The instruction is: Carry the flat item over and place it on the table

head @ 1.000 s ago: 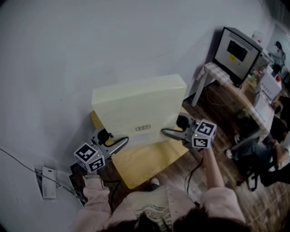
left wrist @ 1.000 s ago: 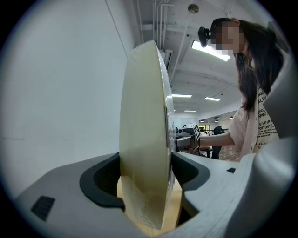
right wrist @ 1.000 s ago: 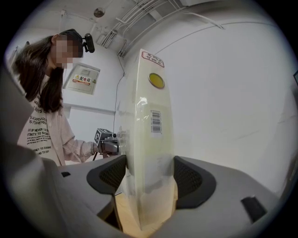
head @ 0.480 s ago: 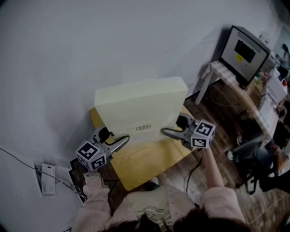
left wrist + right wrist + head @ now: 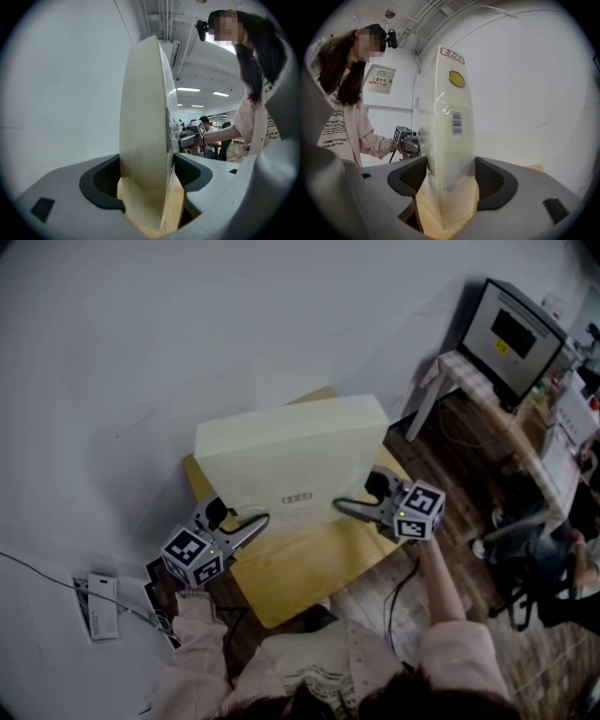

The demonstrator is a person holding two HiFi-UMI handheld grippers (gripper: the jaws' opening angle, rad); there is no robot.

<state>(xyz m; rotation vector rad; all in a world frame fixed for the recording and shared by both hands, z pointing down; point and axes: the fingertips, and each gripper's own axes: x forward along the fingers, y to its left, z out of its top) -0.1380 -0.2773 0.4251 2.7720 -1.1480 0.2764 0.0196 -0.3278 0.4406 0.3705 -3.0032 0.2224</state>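
The flat item (image 5: 291,465), a pale yellow slab in clear wrap, stands upright on its long edge over the wooden table (image 5: 309,582), its broad face with a small label (image 5: 297,498) turned toward the person; its far face is close to the white wall (image 5: 187,324); its lower edge is down at the table top, though whether it touches the wood I cannot tell.

The left gripper (image 5: 255,524) takes the slab at its lower left corner and the right gripper (image 5: 342,510) at its lower right, both reaching in nearly level from the near side; the slab spans the gap between them.

In the left gripper view the slab (image 5: 145,131) rises edge-on between the dark pads (image 5: 105,180), which press on both of its faces, so this gripper (image 5: 145,185) pinches it; wood grain shows just below. In the right gripper view the slab's end (image 5: 450,140), bearing a barcode (image 5: 457,123) and a round yellow sticker (image 5: 456,78), sits between that gripper's pads (image 5: 492,180), clamped the same way by the right gripper (image 5: 450,183); the left gripper shows beyond at the far end.

A pink sleeve (image 5: 441,643) leads back from the right gripper; papers (image 5: 98,607) lie on the floor at the left; a dark monitor (image 5: 514,334) stands on a side table at the upper right.
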